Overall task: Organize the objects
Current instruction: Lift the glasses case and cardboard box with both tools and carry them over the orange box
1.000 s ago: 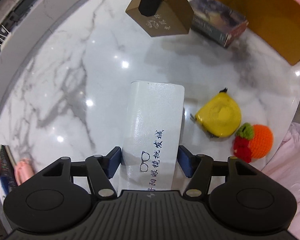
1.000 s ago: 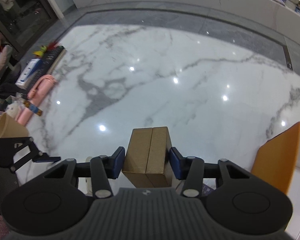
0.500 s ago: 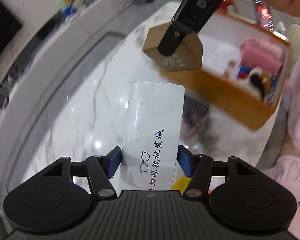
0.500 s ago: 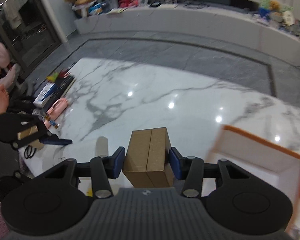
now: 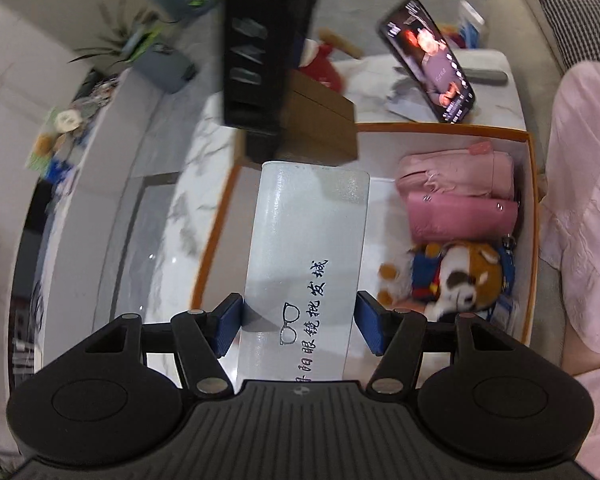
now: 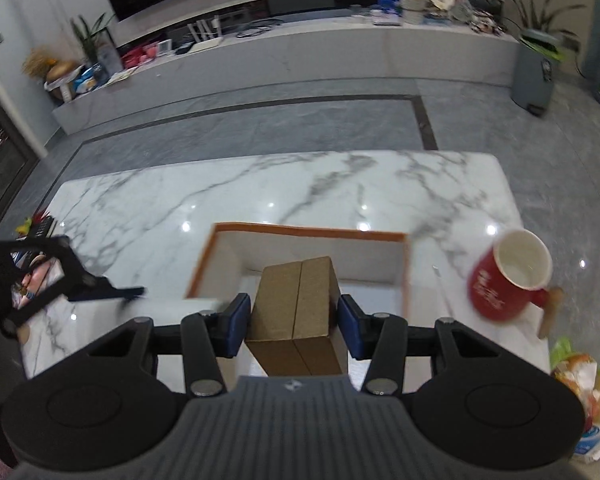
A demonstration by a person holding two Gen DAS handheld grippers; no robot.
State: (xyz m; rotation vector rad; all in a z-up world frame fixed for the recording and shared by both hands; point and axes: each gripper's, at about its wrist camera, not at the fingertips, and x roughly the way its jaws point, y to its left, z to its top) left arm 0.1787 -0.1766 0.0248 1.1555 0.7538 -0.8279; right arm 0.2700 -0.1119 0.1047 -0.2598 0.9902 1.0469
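My left gripper (image 5: 300, 320) is shut on a white glasses case (image 5: 308, 240) with dark printed characters, its blue pads pressing both long sides. The case hangs over an orange-rimmed white box (image 5: 440, 127) that holds a pink pouch (image 5: 460, 200) and a plush dog (image 5: 460, 276). My right gripper (image 6: 294, 320) is shut on a brown cardboard box (image 6: 296, 300) above the same orange-rimmed box (image 6: 308, 230). In the left wrist view that cardboard box (image 5: 324, 128) shows just beyond the case, under the right gripper's black body.
The orange-rimmed box stands on a white marble table (image 6: 260, 192). A red mug (image 6: 508, 276) stands to the right of it. A phone (image 5: 428, 60) leans upright behind the box. A person's pink sleeve (image 5: 580, 200) is at the right.
Both grippers have swung across the table and risen, carrying the case and the cardboard box from over bare marble to above the orange-rimmed box. Both grips are unchanged.
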